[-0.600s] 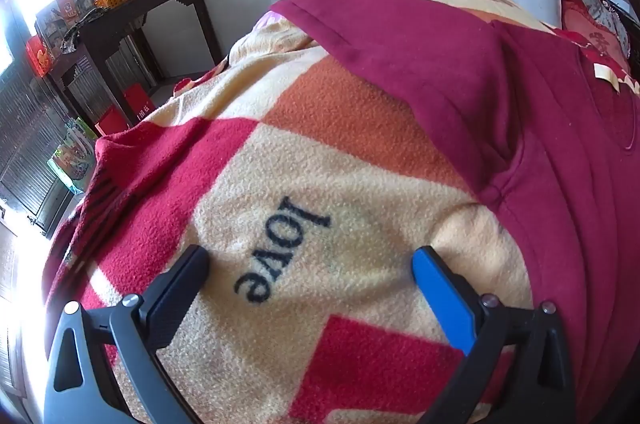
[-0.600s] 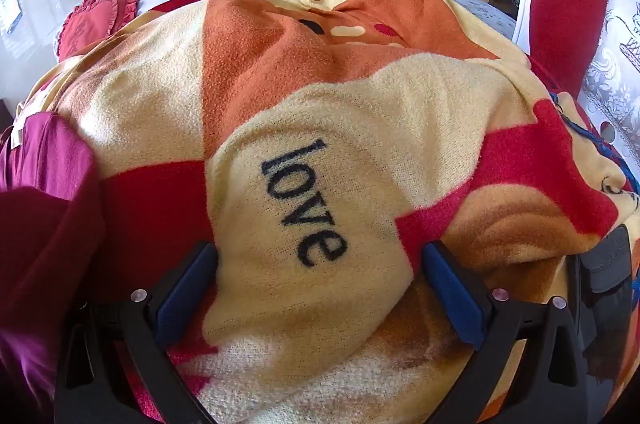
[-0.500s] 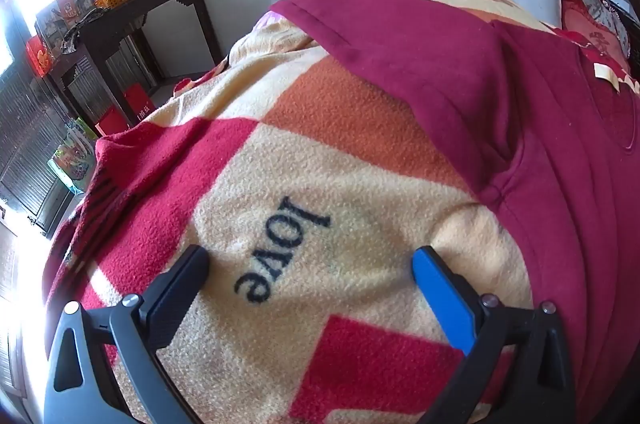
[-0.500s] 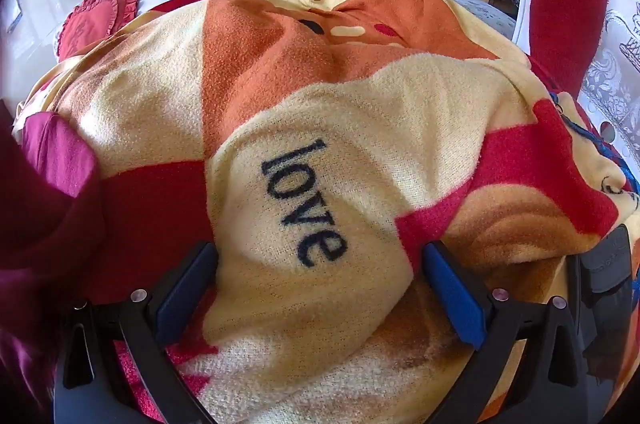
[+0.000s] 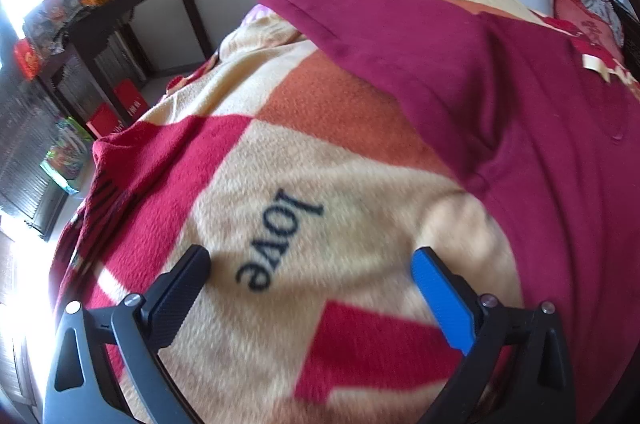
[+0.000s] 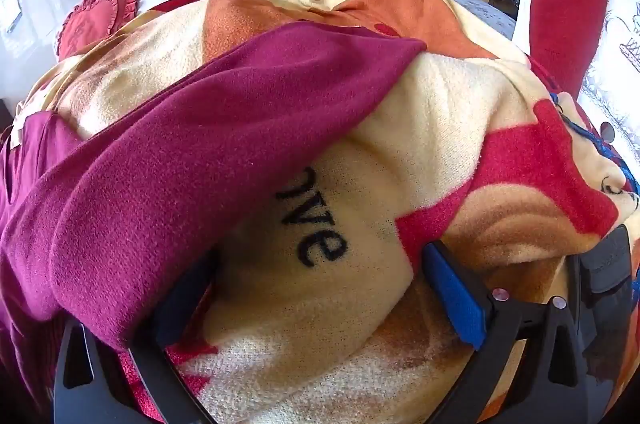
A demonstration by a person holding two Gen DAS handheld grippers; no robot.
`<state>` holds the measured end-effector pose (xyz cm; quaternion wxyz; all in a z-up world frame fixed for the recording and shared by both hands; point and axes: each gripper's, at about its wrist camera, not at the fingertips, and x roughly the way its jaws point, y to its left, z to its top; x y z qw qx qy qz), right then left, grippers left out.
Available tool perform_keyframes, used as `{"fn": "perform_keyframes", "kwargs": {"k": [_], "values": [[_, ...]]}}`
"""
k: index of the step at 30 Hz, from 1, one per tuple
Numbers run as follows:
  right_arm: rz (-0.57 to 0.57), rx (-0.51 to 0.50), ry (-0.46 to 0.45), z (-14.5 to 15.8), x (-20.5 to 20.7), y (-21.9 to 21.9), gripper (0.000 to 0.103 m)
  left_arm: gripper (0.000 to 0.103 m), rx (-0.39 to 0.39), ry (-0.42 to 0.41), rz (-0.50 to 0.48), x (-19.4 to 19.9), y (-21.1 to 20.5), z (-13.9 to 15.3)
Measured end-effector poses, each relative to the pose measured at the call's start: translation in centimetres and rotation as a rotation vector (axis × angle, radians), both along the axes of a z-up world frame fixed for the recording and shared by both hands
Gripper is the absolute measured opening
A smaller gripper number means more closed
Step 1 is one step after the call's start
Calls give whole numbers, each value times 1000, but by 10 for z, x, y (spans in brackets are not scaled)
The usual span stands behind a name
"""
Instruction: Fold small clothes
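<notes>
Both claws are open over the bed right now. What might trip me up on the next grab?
1. The maroon garment drapes over the right claw and hides its left finger; shutting now may pinch a random fold.
2. The fleece blanket lies directly under the open left claw, so a low grab could catch blanket along with cloth.

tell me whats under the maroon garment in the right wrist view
The maroon garment lies over the fleece blanket, hiding the start of the printed word "love"; only "ve" shows clearly. It also drapes over the right gripper's left finger.
</notes>
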<state>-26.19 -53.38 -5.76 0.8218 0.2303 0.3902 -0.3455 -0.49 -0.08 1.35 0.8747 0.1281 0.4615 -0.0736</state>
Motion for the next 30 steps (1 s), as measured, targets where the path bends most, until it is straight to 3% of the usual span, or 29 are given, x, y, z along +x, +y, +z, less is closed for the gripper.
{"fn": "perform_keyframes", "kwargs": {"k": [8, 11, 13, 17, 19, 24, 28, 30], "values": [[5, 10, 8, 2, -2, -1, 87, 102, -66, -11, -79, -35, -1, 32], [14, 50, 61, 13, -6, 8, 75, 102, -82, -17, -119, -51, -6, 44], [22, 80, 54, 27, -19, 19, 68, 102, -94, -19, -146, -66, -15, 53], [73, 92, 14, 66, -56, 45, 67, 102, -115, -26, -191, -89, -21, 62], [106, 51, -9, 98, -81, 64, 67, 102, -118, -37, -214, -97, -25, 67], [203, 60, -44, 164, -117, 103, 67, 102, -138, -47, -247, -111, -35, 77], [269, -21, -64, 206, -120, 135, 67, 102, -140, -51, -258, -116, -41, 81], [310, -44, -72, 214, -111, 151, 67, 102, -143, -47, -258, -117, -44, 81]]}}
